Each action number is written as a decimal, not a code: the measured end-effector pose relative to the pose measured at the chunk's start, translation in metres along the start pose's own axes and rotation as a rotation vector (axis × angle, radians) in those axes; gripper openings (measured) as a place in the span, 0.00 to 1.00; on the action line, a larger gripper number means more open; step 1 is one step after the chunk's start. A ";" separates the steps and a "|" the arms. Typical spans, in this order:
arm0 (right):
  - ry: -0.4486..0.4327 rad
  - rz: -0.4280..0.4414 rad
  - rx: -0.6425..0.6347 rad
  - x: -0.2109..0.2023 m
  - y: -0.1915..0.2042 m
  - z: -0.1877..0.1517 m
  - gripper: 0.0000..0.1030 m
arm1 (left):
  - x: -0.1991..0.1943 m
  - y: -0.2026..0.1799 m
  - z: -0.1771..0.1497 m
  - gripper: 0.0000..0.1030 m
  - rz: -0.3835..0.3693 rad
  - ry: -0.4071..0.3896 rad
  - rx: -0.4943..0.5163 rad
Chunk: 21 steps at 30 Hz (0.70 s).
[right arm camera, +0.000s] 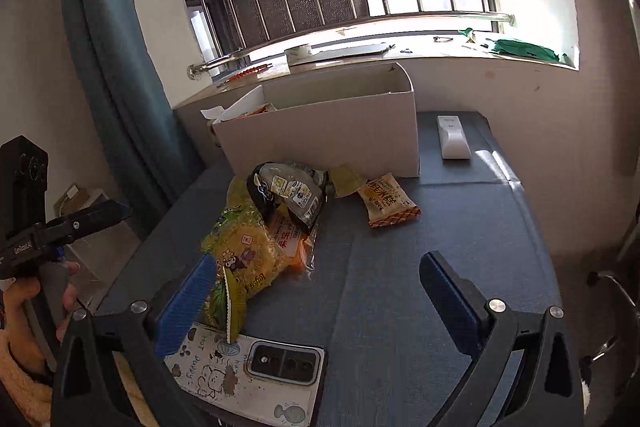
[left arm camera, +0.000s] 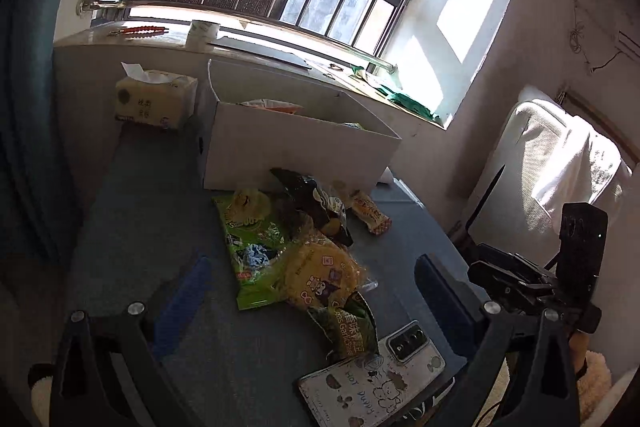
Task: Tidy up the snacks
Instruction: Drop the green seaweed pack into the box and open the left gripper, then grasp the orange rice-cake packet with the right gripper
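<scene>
A pile of snack packets lies on the blue-grey table in front of a white cardboard box [left arm camera: 296, 147] [right arm camera: 320, 139]. In the pile are a green bag [left arm camera: 252, 247], a yellow round packet [left arm camera: 320, 273] [right arm camera: 244, 255], a dark packet [left arm camera: 312, 203] [right arm camera: 288, 187], a small beige packet [left arm camera: 370, 213] [right arm camera: 388, 201] and a green garlic-pea packet [left arm camera: 352, 327] [right arm camera: 224, 307]. The box holds some snacks. My left gripper [left arm camera: 312, 299] is open above the pile. My right gripper [right arm camera: 320, 303] is open over bare table to the right of the pile. The other gripper shows in each view [left arm camera: 520, 279] [right arm camera: 80, 223].
A phone in a cartoon case [left arm camera: 372, 375] [right arm camera: 248, 371] lies at the near table edge. A tissue pack [left arm camera: 154, 99] stands behind the box on the left. A white remote [right arm camera: 452, 137] lies to the right of the box. A windowsill runs behind; a white chair [left arm camera: 560, 155] stands on the right.
</scene>
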State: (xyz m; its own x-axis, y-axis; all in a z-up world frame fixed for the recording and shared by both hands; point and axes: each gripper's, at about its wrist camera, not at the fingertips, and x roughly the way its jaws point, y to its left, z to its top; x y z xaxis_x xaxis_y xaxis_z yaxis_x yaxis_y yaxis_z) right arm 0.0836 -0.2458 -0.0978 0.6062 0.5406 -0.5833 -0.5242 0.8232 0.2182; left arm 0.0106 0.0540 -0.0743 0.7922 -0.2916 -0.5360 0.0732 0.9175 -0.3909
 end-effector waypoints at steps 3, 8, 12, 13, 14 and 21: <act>0.022 0.000 0.035 0.008 -0.007 -0.005 1.00 | 0.001 0.003 -0.012 1.00 0.007 0.017 -0.012; 0.027 -0.004 0.042 0.019 -0.008 -0.003 1.00 | 0.006 0.003 -0.016 1.00 0.012 0.031 -0.008; 0.058 -0.077 0.001 0.042 -0.018 0.007 1.00 | 0.010 -0.001 -0.017 1.00 -0.018 0.040 -0.002; 0.066 -0.103 -0.017 0.051 -0.023 0.013 1.00 | 0.011 -0.002 -0.018 1.00 -0.014 0.046 0.002; 0.084 -0.137 -0.042 0.061 -0.027 0.019 1.00 | 0.013 -0.003 -0.018 1.00 -0.010 0.054 0.004; 0.167 -0.219 -0.185 0.128 -0.041 0.051 1.00 | 0.016 0.000 -0.022 1.00 0.019 0.061 0.007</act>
State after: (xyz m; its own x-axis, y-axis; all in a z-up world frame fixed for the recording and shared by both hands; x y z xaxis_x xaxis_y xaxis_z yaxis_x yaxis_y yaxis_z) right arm 0.2130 -0.2018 -0.1412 0.6183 0.3056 -0.7241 -0.5012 0.8630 -0.0638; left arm 0.0100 0.0438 -0.0992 0.7553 -0.2897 -0.5879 0.0628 0.9249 -0.3750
